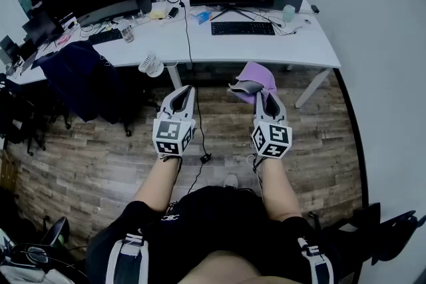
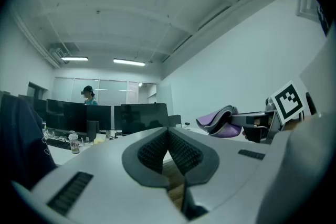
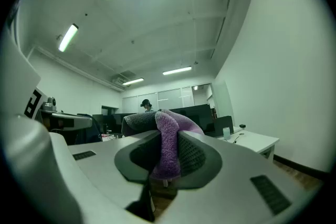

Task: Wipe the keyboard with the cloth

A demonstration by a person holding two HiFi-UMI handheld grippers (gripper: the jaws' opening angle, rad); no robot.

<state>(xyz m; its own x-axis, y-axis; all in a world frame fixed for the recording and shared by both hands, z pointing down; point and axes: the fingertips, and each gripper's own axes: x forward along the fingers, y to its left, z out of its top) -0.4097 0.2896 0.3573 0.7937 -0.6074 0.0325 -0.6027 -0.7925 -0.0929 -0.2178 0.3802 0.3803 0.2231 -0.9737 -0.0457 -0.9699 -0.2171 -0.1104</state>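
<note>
Cloth [image 1: 258,78] is showing purple and fluffy, folded over a grey face. The right claw [image 1: 261,98] is clamping it between its jaws, well short of the black keyboard [image 1: 242,28], on its near side. Left claw [image 1: 183,95] is gripping nothing, jaws pressed together. Keyboard is lying on the white worktop [image 1: 303,50]. Its key legends are reading too small. The claws are showing only square markers, no legible text.
</note>
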